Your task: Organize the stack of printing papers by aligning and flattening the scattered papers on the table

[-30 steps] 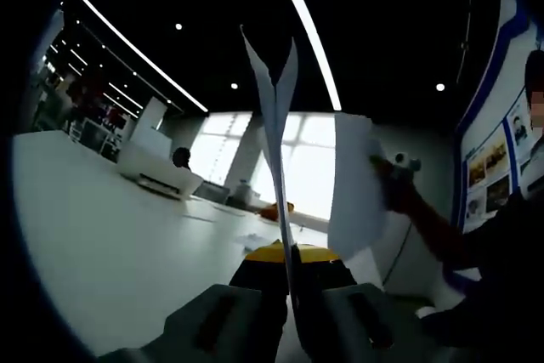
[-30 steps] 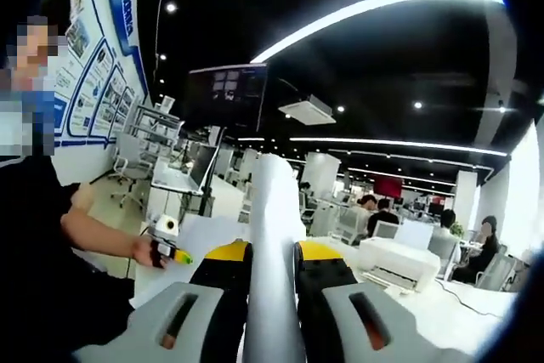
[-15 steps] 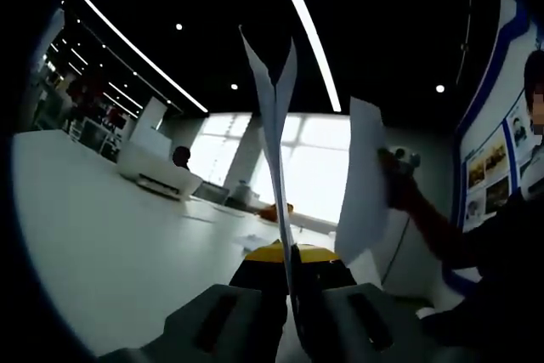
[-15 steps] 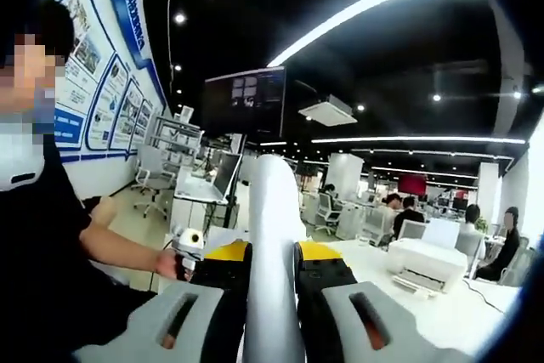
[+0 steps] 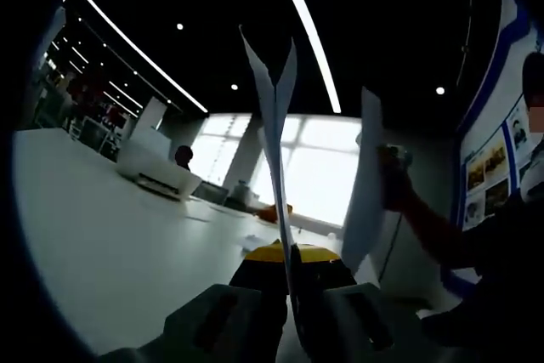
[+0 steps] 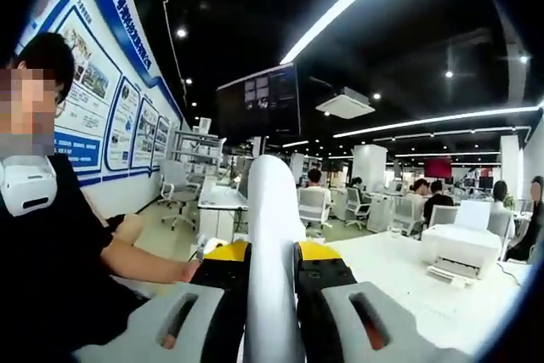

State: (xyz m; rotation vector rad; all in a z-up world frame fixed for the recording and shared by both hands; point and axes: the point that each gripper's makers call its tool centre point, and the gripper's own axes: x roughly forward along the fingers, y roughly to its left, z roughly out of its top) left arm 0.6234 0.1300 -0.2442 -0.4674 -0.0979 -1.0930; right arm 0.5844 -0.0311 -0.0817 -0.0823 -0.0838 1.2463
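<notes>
Both grippers clamped on white printing paper, lifted clear of the white worktop (image 5: 110, 244).

Left gripper (image 5: 291, 274): jaws together on thin white sheets (image 5: 274, 125) that stand edge-on and fan apart at the top. Right gripper (image 6: 274, 274): jaws together on a curled white paper stack (image 6: 274, 235) rising between them. In the left gripper view the right gripper (image 5: 393, 159) appears at right with its sheet (image 5: 367, 180); against 0.5 s ago that sheet has turned nearer edge-on and looks narrower. The right gripper view has swung: the white printer (image 6: 463, 248) sits further right than before, and the person's forearm (image 6: 149, 261) lies lower. Left gripper's sheets unchanged.
</notes>
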